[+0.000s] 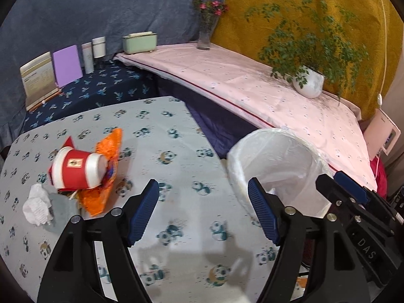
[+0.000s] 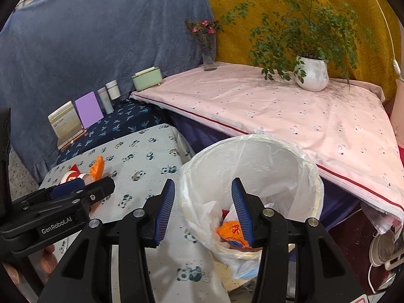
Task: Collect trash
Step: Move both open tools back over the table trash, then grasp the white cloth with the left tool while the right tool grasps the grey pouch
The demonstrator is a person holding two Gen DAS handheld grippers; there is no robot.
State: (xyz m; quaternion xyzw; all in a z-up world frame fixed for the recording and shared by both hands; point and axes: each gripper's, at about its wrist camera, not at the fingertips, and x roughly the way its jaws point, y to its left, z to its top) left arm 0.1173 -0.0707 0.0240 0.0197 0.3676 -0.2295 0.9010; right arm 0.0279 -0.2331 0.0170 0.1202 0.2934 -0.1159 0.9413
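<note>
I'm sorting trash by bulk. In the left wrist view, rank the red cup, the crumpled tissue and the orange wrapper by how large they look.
1. orange wrapper, partly hidden under the cup
2. red cup
3. crumpled tissue
Wrapper and cup look close.

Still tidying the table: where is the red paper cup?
In the left wrist view the red paper cup lies tipped over at the table's left, on an orange wrapper, beside a crumpled tissue.
</note>
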